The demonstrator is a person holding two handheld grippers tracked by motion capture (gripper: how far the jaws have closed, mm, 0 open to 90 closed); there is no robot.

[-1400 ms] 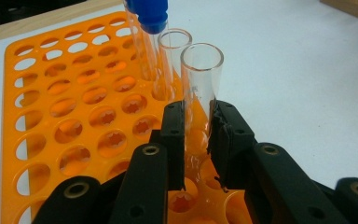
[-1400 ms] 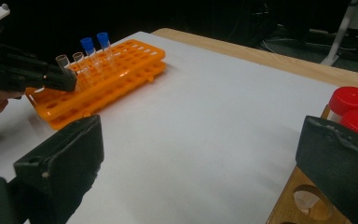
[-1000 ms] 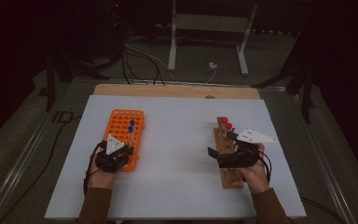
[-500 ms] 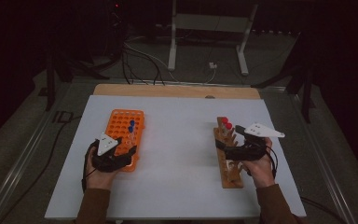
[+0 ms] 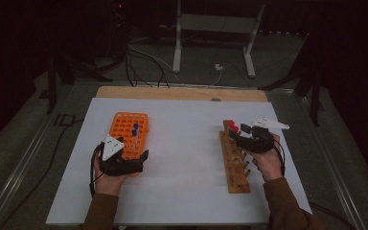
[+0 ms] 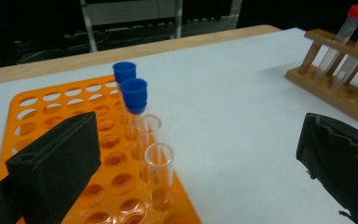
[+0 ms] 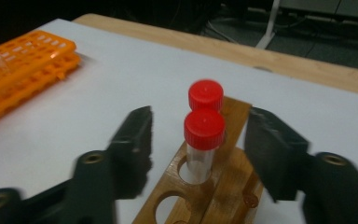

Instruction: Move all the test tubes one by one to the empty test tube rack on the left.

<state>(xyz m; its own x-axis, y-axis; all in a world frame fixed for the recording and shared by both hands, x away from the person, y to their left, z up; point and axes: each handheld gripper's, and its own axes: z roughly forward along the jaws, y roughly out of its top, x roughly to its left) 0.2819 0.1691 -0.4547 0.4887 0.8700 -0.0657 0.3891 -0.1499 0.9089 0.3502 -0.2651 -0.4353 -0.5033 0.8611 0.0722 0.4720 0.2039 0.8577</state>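
My left gripper stands open at the near end of the orange rack. Its jaws have just been opening. Two uncapped clear tubes stand in the rack between them, touching neither pad, with two blue-capped tubes behind. My right gripper is at the far end of the wooden rack. Its jaws have just been closing around a red-capped tube, with a gap on each side. A second red-capped tube stands behind it.
The white table top lies between the two racks. A wooden strip runs along its far edge. Beyond it are a metal stand and cables on the dark floor.
My right hand has moved along the wooden rack toward its far end and its jaws have narrowed around the tube. My left gripper's jaws have spread apart; the left hand stayed near the orange rack.
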